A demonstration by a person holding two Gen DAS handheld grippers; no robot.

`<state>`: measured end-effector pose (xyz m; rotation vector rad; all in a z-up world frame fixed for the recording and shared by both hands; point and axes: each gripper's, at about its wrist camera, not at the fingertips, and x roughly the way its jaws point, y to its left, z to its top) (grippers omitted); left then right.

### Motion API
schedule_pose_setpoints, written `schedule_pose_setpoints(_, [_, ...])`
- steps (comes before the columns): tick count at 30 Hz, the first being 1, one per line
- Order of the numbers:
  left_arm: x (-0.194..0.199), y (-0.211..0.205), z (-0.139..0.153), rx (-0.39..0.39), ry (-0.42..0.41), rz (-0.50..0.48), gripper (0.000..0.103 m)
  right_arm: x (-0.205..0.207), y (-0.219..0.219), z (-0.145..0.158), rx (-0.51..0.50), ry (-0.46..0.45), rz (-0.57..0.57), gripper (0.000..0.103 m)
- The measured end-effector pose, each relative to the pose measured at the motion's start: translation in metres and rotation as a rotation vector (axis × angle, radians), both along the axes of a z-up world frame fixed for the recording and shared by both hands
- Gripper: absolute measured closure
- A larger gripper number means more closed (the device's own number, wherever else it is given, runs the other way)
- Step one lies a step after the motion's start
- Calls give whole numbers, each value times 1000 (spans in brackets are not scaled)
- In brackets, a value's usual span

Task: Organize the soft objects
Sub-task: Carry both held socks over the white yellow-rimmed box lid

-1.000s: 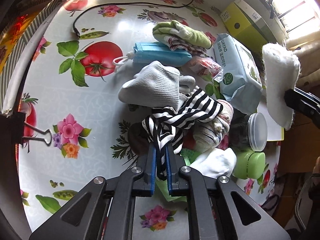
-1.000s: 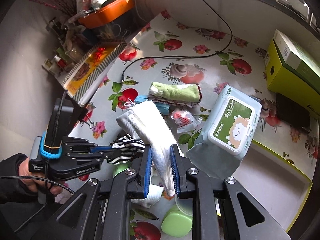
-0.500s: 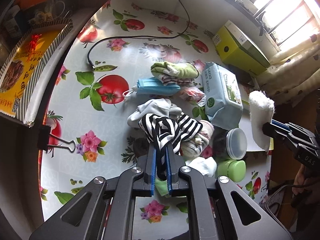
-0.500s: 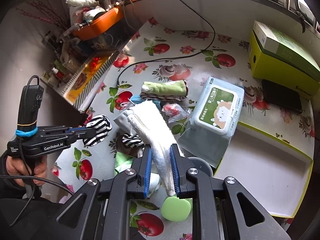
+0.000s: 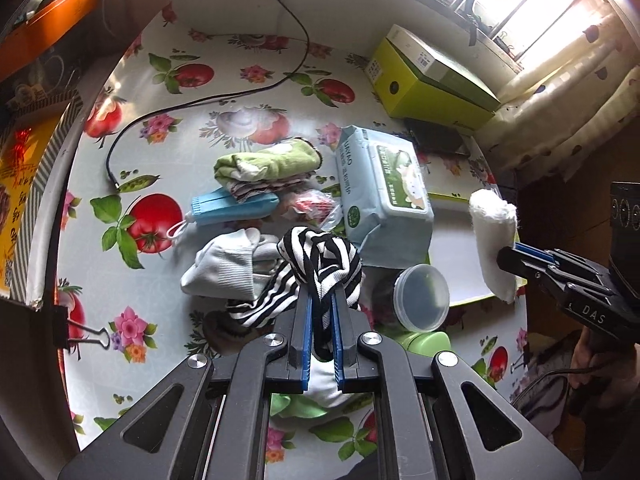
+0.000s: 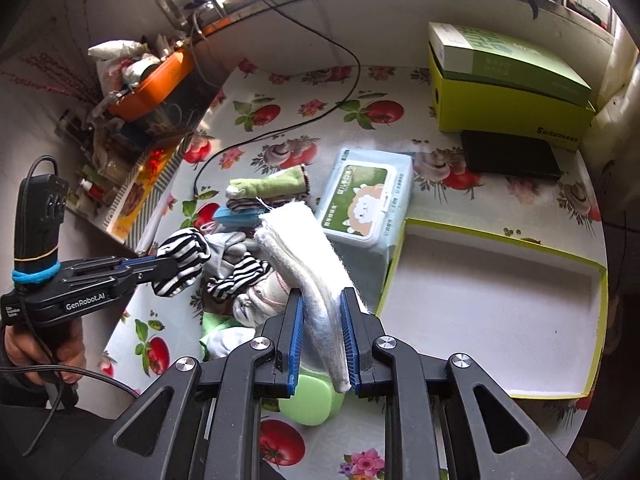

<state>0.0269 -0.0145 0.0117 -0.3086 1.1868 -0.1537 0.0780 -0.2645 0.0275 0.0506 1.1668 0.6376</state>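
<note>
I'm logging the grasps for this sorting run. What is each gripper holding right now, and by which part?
Left gripper pinches the black-and-white striped sock by its bunched lower end. Right gripper clamps the fluffy white sock near one end.

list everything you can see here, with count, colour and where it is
striped sock: 1, black and white, in left gripper
fluffy cloth: 1, white, in right gripper
sock pile: several, grey, striped, white, table centre
folded towels: 1 stack, green on top, behind pile
face mask: 1, blue, beside towels
wipes pack: 1, pale blue
shallow tray: 1, white, yellow-green rim, empty
box: 1, yellow-green, back right
hand: 1, on left gripper's handle
</note>
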Motion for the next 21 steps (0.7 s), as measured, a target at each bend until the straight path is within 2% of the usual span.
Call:
schedule_pose_setpoints(13, [37,-74,13,2,-28,-185,94,15,-68,-28,-19,50,-183,86])
schedule_pose_setpoints(21, [58,-129,9,11,-21,-316,94,20,-103,-44,-26,79,-275,86])
